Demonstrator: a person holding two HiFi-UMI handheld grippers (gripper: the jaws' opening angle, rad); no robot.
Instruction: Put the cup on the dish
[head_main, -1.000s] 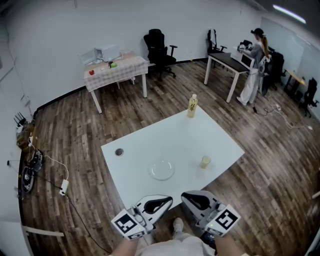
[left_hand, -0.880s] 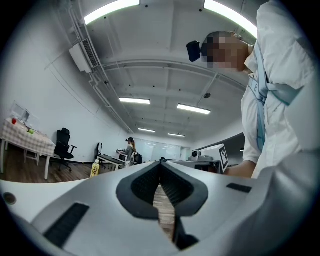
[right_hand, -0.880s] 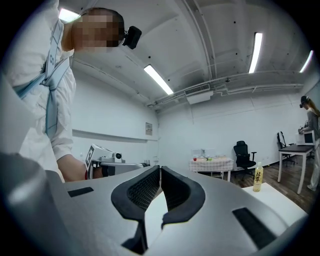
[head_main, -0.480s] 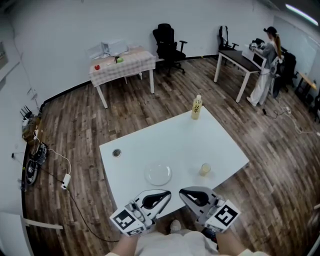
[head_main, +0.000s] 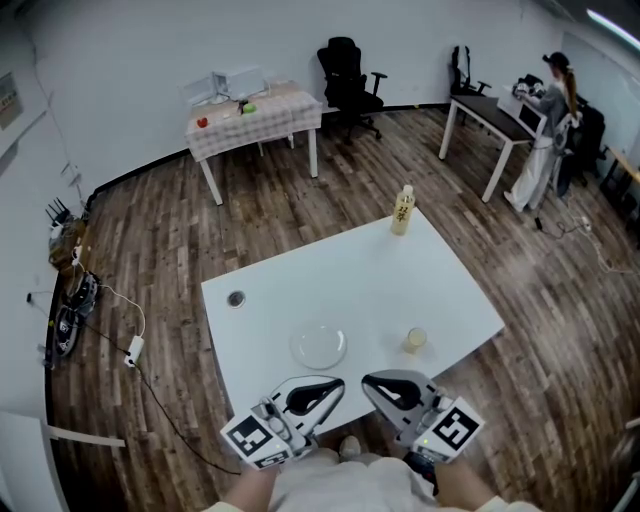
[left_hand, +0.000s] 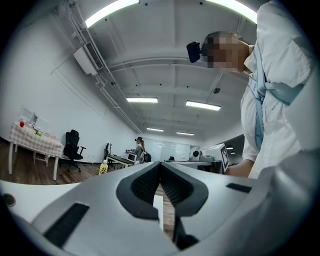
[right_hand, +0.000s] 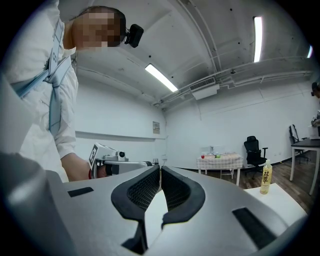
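Two tools, the left gripper (head_main: 337, 386) and the right gripper (head_main: 368, 382), hang at the white bench's (head_main: 290, 285) near edge, each with fingers pressed together and empty. Beyond them lies the clear dish (head_main: 320, 347), with the yellowish cup (head_main: 415, 340) standing apart to its right. The far yellow bottle's (head_main: 403, 210) label print is too small to read.

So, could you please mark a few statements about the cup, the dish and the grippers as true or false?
1. The cup stands on the dish. False: it stands on the table, right of the dish, apart from it.
2. The left gripper and right gripper are both shut and empty. True.
3. The bottle lies on its side. False: it stands upright.
4. The bottle is at the table's far corner. True.
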